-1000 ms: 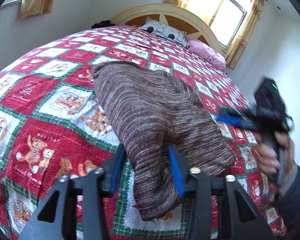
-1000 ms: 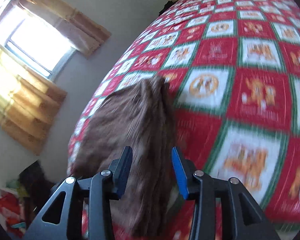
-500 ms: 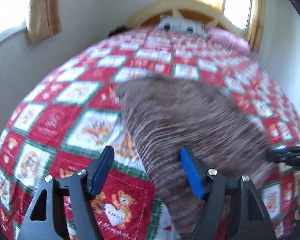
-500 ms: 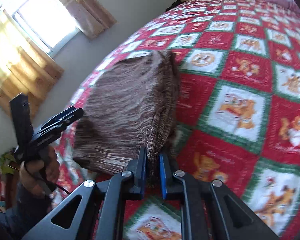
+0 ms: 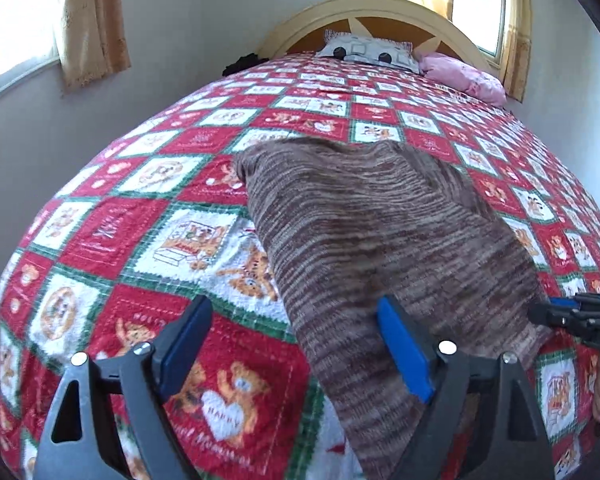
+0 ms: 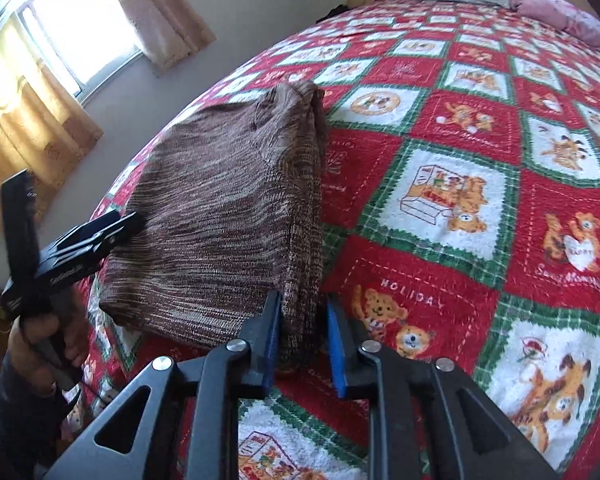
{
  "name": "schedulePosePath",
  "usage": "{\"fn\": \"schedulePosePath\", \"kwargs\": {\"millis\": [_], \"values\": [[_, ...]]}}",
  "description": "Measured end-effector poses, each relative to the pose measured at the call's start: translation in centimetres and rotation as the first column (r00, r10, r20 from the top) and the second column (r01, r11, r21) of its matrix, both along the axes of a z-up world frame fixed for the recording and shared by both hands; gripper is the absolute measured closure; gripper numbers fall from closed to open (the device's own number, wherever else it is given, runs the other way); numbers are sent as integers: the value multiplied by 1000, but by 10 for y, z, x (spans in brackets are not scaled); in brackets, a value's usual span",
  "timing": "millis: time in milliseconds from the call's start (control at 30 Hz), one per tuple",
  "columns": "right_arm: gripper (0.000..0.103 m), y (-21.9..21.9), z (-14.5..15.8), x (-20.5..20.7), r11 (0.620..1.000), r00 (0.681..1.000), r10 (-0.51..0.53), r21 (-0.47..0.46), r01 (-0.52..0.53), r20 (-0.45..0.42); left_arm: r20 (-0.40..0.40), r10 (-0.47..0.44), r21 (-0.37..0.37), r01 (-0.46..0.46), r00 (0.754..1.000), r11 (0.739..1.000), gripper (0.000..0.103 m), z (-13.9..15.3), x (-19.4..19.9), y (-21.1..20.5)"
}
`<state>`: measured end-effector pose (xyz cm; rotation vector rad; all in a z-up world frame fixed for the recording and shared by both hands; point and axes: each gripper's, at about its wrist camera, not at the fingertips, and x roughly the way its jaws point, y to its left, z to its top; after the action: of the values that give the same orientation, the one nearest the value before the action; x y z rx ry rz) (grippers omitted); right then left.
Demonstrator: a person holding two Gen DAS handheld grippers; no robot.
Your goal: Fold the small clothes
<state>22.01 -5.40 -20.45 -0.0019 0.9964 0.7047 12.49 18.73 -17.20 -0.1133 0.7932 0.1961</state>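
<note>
The left gripper point(image 5: 296, 352) stood spread wide and was opening further, its blue pads point(image 5: 404, 350) clear of cloth on their inner faces; only the near edge of the brown knit garment point(image 5: 380, 240) lay in the gap between them, pressed by neither. The right gripper point(image 6: 304, 340) was also opening, its jaws a narrow way apart with a folded edge of the garment point(image 6: 228, 200) between them; the left-hand pad lay against the knit, while the right-hand pad point(image 6: 336, 344) stood just off it.

The garment was a marled knit of brown, tan and cream streaks, folded into a thick, roughly rectangular bundle. Its right-hand side formed a doubled, rounded fold running away from the right gripper, and its far corner was bunched and creased. It lay flat on the bedspread point(image 6: 480, 128), near the foot of the bed and towards the window side.

The bedspread was a red, white and green patchwork printed with teddy bears. At the head of the bed a grey patterned pillow point(image 5: 368, 50) and a pink pillow point(image 5: 464, 76) rested against a curved cream headboard point(image 5: 380, 4). A hand point(image 6: 40, 340) gripped the left tool's handle.
</note>
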Motion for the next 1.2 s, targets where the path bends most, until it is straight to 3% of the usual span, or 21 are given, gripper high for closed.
{"fn": "schedulePosePath", "kwargs": {"millis": [133, 267, 300, 400, 467, 667, 1200], "values": [[67, -3, 10, -10, 999, 999, -53, -8, 53, 14, 35, -18, 12, 18, 999, 1000, 16, 14, -19, -7], [66, -12, 33, -29, 995, 991, -98, 7, 98, 93, 79, -33, 4, 33, 996, 999, 14, 34, -37, -15], [62, -15, 57, -48, 994, 977, -109, 36, 104, 182, 96, -42, 4, 41, 995, 999, 10, 40, -42, -17], [46, -17, 89, -82, 993, 940, -118, 62, 104, 319, 171, -58, 18, 56, 984, 998, 5, 62, -60, -27], [45, -15, 106, -103, 994, 915, -106, 61, 90, 389, 205, -76, 11, 76, 976, 997, 5, 75, -68, -33], [45, -9, 131, -136, 996, 868, -84, 40, 74, 489, 268, -95, 13, 95, 959, 995, 5, 96, -85, -42], [45, -33, 151, -162, 987, 828, -162, 107, 123, 537, 318, -104, 22, 102, 942, 995, 4, 112, -100, -52]]}}
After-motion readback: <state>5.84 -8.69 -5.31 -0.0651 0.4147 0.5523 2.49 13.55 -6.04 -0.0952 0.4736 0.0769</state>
